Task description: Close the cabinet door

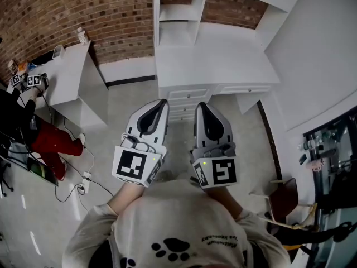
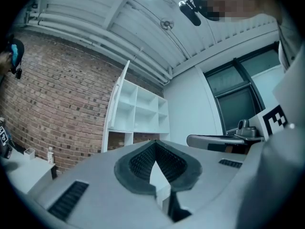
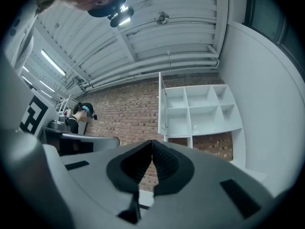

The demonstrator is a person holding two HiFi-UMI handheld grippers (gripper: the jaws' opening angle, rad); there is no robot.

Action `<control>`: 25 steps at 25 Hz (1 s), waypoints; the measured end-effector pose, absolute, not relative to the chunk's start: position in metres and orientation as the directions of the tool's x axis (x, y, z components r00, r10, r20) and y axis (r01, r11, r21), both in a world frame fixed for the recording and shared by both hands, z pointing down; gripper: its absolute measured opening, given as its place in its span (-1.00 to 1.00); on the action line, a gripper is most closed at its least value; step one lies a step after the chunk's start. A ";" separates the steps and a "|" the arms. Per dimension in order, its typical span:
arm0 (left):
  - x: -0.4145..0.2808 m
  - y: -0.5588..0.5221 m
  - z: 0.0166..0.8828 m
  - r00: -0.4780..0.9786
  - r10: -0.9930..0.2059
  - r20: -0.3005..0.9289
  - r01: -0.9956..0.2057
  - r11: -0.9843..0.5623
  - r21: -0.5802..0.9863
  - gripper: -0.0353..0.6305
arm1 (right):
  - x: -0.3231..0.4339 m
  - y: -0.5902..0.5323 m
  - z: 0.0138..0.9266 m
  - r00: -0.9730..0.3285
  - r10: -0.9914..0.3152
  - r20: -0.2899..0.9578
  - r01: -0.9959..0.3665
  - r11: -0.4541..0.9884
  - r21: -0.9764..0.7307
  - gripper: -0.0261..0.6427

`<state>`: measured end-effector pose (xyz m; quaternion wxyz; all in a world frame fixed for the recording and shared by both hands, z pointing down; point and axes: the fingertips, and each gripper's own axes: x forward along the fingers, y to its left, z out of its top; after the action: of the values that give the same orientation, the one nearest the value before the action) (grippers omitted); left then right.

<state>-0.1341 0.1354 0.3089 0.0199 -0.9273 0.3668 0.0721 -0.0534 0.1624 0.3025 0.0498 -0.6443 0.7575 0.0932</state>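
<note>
Rough brick wall backs a white shelf unit that stands on a white counter with drawers, at twelve o'clock from the person. The cabinet door stands swung out, nearly edge-on, at the unit's nine o'clock side. The left tongs and right tongs hang side by side, well apart from the door, each pinched together at the tips and holding nothing. The door looks like a stiff, light, smooth panel that should swing easily on its hinges. A push with closed tips on its flat face near the free edge, away from the hinges, would probably serve better than a pinch.
</note>
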 end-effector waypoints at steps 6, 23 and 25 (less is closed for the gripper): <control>-0.130 0.122 0.316 0.736 -0.663 -0.137 -0.666 -0.745 0.026 -0.87 | -0.053 0.151 0.308 -0.151 -0.972 -0.180 -0.987 0.138 0.079 -0.89; -0.110 0.033 0.318 0.688 -0.710 -0.150 -0.714 -0.699 0.038 -0.87 | -0.036 0.052 0.312 -0.244 -0.952 -0.187 -0.970 0.235 0.070 -0.89; -0.105 0.014 0.316 0.677 -0.720 -0.150 -0.724 -0.689 0.041 -0.87 | -0.031 0.032 0.311 -0.260 -0.948 -0.181 -0.965 0.251 0.073 -0.89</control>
<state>-0.1051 0.0142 0.3163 0.0107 -0.9157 0.3942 0.0770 -0.0308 0.0317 0.3106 0.0500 -0.6063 0.7892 0.0844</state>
